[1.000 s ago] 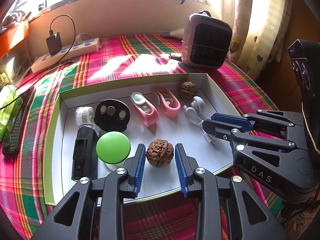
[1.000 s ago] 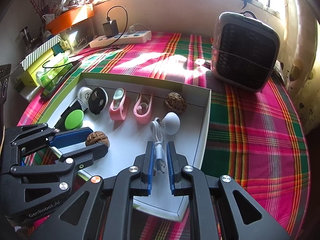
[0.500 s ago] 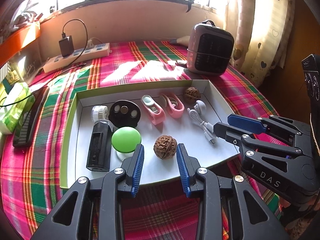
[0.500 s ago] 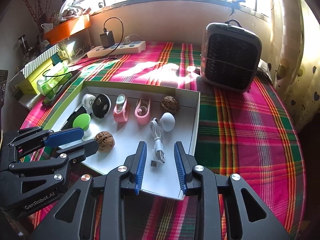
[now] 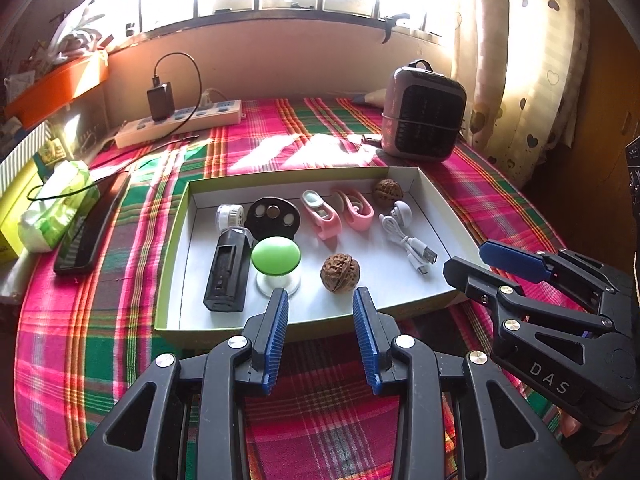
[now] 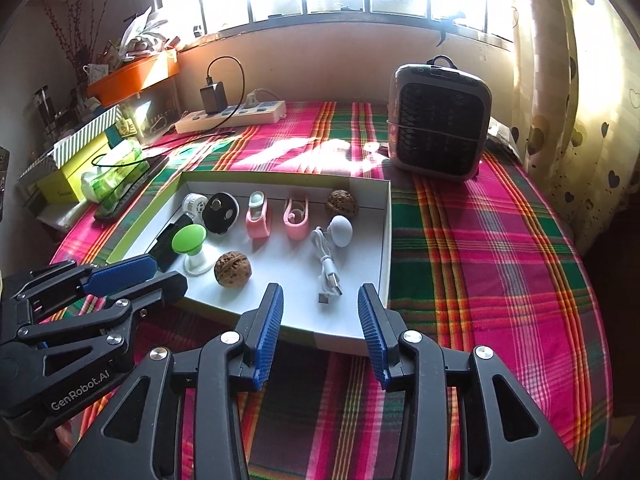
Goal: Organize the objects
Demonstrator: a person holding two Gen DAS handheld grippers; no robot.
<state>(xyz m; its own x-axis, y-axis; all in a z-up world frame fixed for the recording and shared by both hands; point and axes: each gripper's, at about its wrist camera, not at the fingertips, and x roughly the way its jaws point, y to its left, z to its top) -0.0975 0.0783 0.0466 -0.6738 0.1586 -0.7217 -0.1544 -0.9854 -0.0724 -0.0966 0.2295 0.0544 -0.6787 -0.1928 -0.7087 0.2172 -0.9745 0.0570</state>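
A white, green-edged tray lies on the plaid cloth. It holds two walnuts, a green-topped stand, a black device, a black disc, two pink clips and a white USB cable. My left gripper is open and empty just in front of the tray's near edge, in line with the near walnut. My right gripper is open and empty near the tray's near edge, behind the cable's plug.
A small heater stands behind the tray at the right. A power strip with a charger lies at the back. A tissue pack and a dark phone lie left of the tray.
Both grippers have pulled back from the tray and risen. The right gripper opened and let go of the USB cable, which now lies in the tray. The left stayed open.
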